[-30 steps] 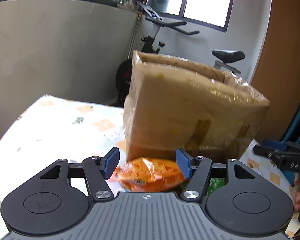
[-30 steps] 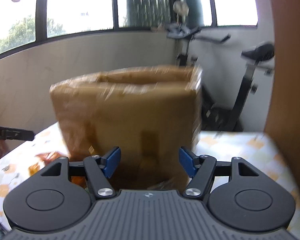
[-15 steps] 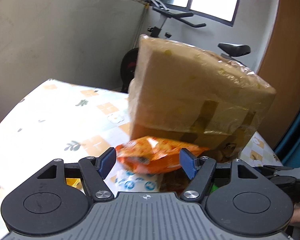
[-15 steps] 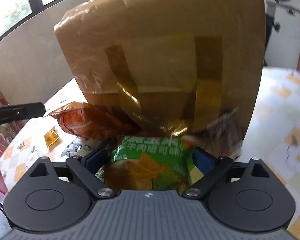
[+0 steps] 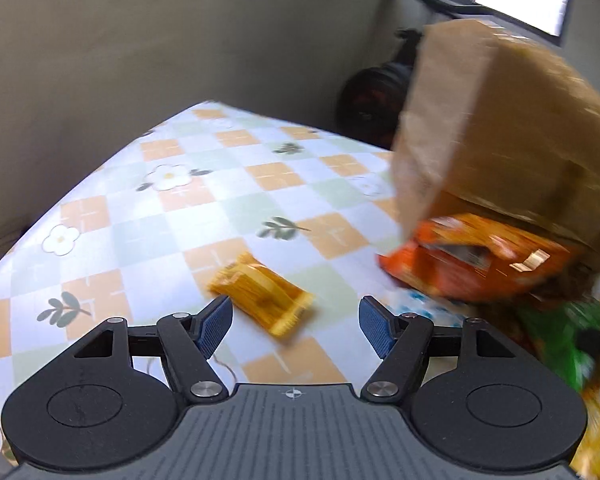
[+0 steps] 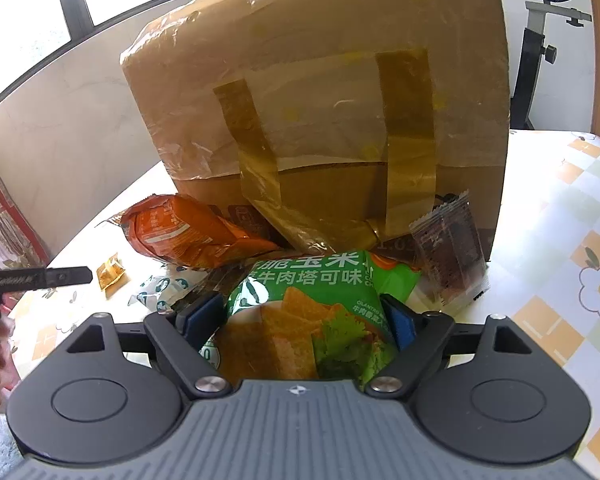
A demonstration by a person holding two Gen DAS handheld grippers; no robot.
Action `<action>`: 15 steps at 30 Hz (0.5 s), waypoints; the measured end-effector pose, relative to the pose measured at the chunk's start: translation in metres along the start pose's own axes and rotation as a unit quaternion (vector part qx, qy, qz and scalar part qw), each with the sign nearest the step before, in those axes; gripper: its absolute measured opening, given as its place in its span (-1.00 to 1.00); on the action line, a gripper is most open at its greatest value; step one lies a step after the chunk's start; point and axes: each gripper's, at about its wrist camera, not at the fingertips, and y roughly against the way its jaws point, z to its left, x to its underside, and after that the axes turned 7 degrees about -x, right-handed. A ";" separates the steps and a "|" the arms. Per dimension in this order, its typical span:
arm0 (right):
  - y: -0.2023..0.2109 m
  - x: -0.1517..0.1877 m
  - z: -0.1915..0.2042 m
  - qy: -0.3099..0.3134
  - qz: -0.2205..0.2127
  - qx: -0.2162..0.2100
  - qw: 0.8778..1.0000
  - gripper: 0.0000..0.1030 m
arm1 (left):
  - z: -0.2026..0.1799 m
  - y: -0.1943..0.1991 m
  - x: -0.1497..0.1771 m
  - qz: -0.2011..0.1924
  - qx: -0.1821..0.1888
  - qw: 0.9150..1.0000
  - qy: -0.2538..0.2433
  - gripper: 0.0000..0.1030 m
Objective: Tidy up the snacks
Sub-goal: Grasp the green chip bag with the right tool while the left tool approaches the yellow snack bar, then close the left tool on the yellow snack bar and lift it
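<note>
Right claw (image 6: 300, 316) closing w/ green corn-chip bag (image 6: 316, 320) between pads: squeeze gently, bag's puffy. Left claw (image 5: 296, 330) apart, empty, near small orange packet (image 5: 262, 294).

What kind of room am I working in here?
Probably a room at home, not a shop: a table with a flowered checked cloth, an exercise bike by the window, and a taped cardboard box with snack packets beside it.
</note>
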 end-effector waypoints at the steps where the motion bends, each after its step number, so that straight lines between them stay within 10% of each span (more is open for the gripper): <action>1: 0.001 0.000 0.000 0.002 0.000 0.000 1.000 0.65 | 0.001 -0.007 -0.004 0.005 -0.007 1.000 0.011 0.39; 7: 0.002 0.000 -0.001 0.003 -0.002 -0.001 1.000 0.65 | 0.003 -0.043 -0.018 0.031 -0.081 0.993 0.077 0.37; 15: 0.003 0.001 -0.001 0.004 -0.004 -0.004 1.000 0.65 | -0.016 -0.058 -0.018 0.021 -0.160 0.986 0.035 0.21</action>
